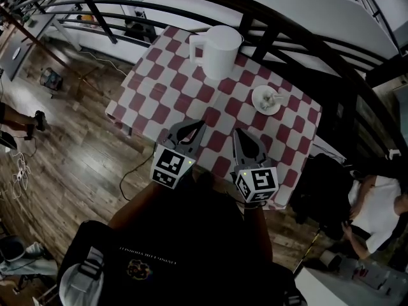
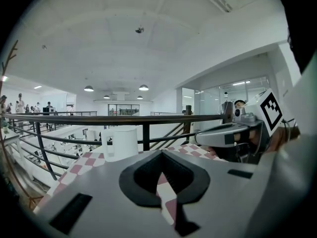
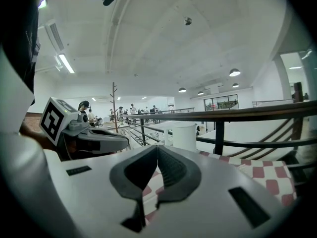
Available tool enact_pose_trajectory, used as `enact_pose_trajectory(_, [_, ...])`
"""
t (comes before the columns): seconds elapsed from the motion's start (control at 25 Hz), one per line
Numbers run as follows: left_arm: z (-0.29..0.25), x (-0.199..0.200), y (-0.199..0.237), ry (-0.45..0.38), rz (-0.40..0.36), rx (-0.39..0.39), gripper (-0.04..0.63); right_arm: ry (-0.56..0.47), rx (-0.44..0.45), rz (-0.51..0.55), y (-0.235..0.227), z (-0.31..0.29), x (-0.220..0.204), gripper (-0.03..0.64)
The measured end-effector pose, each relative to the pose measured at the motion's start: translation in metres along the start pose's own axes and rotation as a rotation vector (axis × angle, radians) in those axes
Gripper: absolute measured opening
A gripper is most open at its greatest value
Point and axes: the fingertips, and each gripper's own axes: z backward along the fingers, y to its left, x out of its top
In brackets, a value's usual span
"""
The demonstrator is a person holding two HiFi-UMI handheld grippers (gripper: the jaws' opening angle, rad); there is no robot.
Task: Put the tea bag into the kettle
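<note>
Head view: tall white kettle [image 1: 220, 50] upright.

Open-plan office mezzanine, black railing [image 2: 124, 119], wood floor [image 1: 70, 171], ceiling lamps [image 2: 89, 89]

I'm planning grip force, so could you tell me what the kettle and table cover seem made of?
The kettle is probably matte white plastic, perhaps ceramic: even surface, no sharp glare. The table cover is likely cloth or vinyl: red-and-white checks, edge hanging over the side.
</note>
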Motion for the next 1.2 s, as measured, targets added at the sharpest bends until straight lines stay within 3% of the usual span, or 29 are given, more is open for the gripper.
enact_pose_trajectory(1.2, [0.019,0.000,-0.036,-0.011,0.009,-0.030,-0.002,0.022,0.039,0.034,0.025,0.041,-0.009,0.014])
